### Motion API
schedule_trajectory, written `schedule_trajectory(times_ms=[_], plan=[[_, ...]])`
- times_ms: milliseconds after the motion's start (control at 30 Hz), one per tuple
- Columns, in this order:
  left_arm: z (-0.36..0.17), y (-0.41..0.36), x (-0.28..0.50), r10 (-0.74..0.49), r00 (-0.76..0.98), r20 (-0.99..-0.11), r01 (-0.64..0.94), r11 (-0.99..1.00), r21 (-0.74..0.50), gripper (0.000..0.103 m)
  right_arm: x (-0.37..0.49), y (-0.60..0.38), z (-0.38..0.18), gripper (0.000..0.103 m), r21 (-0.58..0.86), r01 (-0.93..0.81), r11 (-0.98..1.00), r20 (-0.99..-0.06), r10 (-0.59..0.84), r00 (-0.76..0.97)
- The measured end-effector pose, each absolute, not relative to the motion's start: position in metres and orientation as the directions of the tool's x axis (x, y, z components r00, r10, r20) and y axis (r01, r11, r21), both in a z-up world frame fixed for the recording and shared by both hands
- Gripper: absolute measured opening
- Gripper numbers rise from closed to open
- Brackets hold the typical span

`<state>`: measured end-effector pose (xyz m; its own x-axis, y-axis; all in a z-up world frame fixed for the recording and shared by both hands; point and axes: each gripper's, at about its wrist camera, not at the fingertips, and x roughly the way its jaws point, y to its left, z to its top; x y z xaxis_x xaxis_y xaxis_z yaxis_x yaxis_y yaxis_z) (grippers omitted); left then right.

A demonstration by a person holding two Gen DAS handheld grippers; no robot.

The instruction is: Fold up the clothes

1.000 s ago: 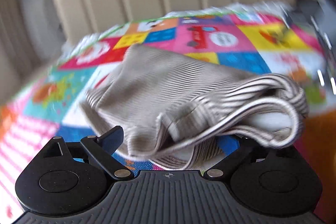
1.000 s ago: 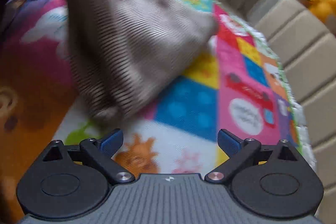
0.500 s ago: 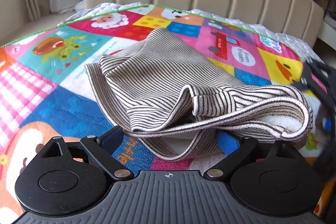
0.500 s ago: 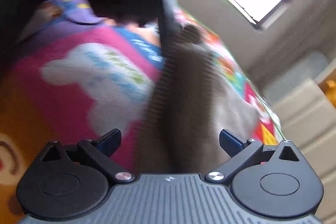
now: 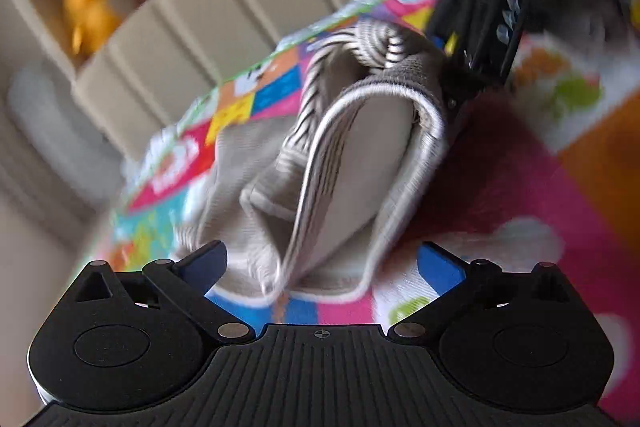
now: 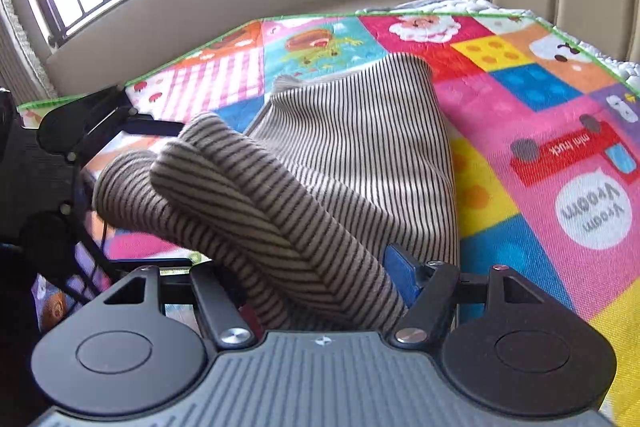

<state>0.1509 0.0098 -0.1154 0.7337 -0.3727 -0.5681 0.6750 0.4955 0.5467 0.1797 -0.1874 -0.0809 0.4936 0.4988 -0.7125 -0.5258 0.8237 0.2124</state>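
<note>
Right gripper clamps a rolled fold of the beige, dark-striped knit garment, which lies bunched on the colourful patchwork play mat; the left gripper, fingers spread wide, hovers just before the garment's hem.

Colourful patchwork play mat with green-trimmed edges, striped beige garment bunched on its middle, reaching toward the mat's far edge

There is one striped garment, one colourful play mat, two grippers, the left and the right, and one yellow toy.
</note>
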Motion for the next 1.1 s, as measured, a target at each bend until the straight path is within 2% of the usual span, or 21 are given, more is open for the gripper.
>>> schedule_trajectory(times_ms=[100, 200, 233, 267, 333, 433, 600, 733, 833, 900, 967, 1033, 1100], plan=[[-0.132, -0.011, 0.155, -0.371, 0.762, -0.531, 0.647, 0.409, 0.644, 0.103, 0.176, -0.187, -0.081, 0.066, 0.163, -0.572, 0.804, -0.714, 0.496, 0.494], [-0.138, -0.023, 0.165, -0.407, 0.759, -0.508, 0.649, 0.408, 0.643, 0.102, 0.172, -0.187, -0.081, 0.066, 0.114, -0.615, 0.781, -0.716, 0.493, 0.494], [-0.139, -0.025, 0.168, -0.419, 0.753, -0.507, 0.656, 0.419, 0.628, 0.096, 0.168, -0.189, -0.078, 0.067, 0.083, -0.636, 0.767, -0.714, 0.491, 0.499], [-0.136, -0.025, 0.171, -0.429, 0.739, -0.519, 0.673, 0.452, 0.586, 0.086, 0.162, -0.194, -0.075, 0.072, 0.045, -0.659, 0.751, -0.71, 0.488, 0.507], [-0.129, -0.022, 0.177, -0.445, 0.704, -0.554, 0.705, 0.531, 0.47, 0.08, 0.147, -0.211, -0.071, 0.084, -0.058, -0.68, 0.731, -0.696, 0.458, 0.553], [-0.12, -0.009, 0.198, -0.466, 0.652, -0.598, 0.705, 0.663, 0.252, 0.08, 0.138, -0.224, -0.077, 0.085, -0.172, -0.688, 0.705, -0.668, 0.43, 0.608], [-0.11, 0.025, 0.235, -0.519, 0.592, -0.616, 0.593, 0.799, -0.104, 0.08, 0.139, -0.225, -0.1, 0.085, -0.302, -0.684, 0.664, -0.617, 0.411, 0.671], [-0.113, 0.044, 0.254, -0.547, 0.567, -0.616, 0.507, 0.821, -0.262, 0.08, 0.14, -0.225, -0.118, 0.086, -0.403, -0.669, 0.625, -0.571, 0.4, 0.717], [-0.115, 0.054, 0.259, -0.571, 0.549, -0.611, 0.473, 0.814, -0.336, 0.08, 0.141, -0.226, -0.131, 0.086, -0.475, -0.65, 0.593, -0.532, 0.394, 0.749], [-0.116, 0.057, 0.261, -0.578, 0.546, -0.607, 0.473, 0.81, -0.347, 0.08, 0.142, -0.226, -0.14, 0.086, -0.522, -0.634, 0.57, -0.506, 0.392, 0.769], [-0.115, 0.056, 0.255, -0.563, 0.554, -0.613, 0.508, 0.812, -0.287, 0.081, 0.149, -0.214, -0.141, 0.086, -0.549, -0.635, 0.543, -0.478, 0.419, 0.772], [-0.113, 0.046, 0.246, -0.525, 0.584, -0.618, 0.569, 0.809, -0.15, 0.084, 0.158, -0.2, -0.14, 0.084, -0.573, -0.638, 0.515, -0.451, 0.452, 0.77], [-0.112, 0.033, 0.23, -0.481, 0.64, -0.599, 0.629, 0.776, 0.05, 0.088, 0.164, -0.193, -0.136, 0.068, -0.566, -0.665, 0.487, -0.474, 0.469, 0.746]])
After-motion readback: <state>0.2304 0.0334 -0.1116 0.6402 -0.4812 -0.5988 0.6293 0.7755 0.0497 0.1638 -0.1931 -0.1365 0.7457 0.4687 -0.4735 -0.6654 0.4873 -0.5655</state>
